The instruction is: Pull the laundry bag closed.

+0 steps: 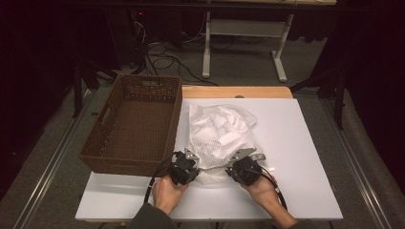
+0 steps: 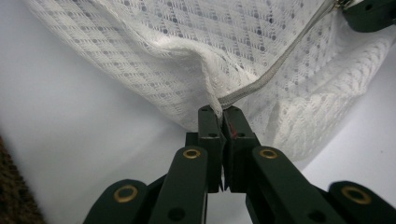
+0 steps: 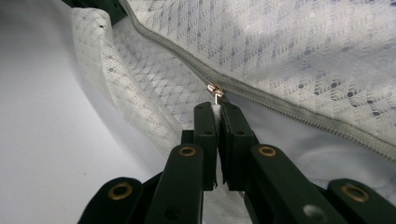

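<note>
Now the white mesh laundry bag (image 1: 220, 138) with a grey zipper (image 3: 289, 109) lies on the white table (image 1: 305, 157), just right of the dark brown woven basket (image 1: 136, 124) that stands on the left side of the table. Both hand-held grippers are at the near edge of the bag. The left hand-held gripper (image 2: 219, 112) has its jaws closed on the bag's fabric at the end of the zipper. The right hand-held gripper (image 3: 215, 106) has its jaws closed on the small metal zipper pull (image 3: 215, 91). Between the two grippers the zipper runs in a straight line, and some flat white pieces show through the mesh.
</note>
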Motion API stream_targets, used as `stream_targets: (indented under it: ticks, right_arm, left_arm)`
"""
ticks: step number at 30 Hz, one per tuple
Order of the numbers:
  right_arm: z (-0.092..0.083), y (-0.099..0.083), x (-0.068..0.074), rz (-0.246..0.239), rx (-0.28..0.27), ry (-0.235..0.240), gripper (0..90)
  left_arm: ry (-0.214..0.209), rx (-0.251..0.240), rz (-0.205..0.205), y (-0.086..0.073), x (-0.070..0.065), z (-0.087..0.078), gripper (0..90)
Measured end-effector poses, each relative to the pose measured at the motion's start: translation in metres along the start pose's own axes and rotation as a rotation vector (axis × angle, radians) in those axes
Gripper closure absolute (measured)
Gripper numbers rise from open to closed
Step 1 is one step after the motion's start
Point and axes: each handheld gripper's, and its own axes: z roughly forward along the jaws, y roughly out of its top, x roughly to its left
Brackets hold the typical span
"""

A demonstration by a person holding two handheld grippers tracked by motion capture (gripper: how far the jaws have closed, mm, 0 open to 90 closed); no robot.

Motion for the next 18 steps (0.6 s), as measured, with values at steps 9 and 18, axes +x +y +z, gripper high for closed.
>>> stream_targets:
  ticks: [9,18]
  right_arm:
    - [-0.0004,-0.0026,-0.0037,0.005,0.011,-0.016,87.3]
    - [-0.0022,-0.0065,-0.0086,0.014,0.018,-0.029,87.3]
  left_arm:
    - [-0.011,0.014,-0.010,0.0004,0.0027,0.0039,87.2]
    - [-0.019,0.014,-0.017,0.0002,0.0037,0.0042,87.2]
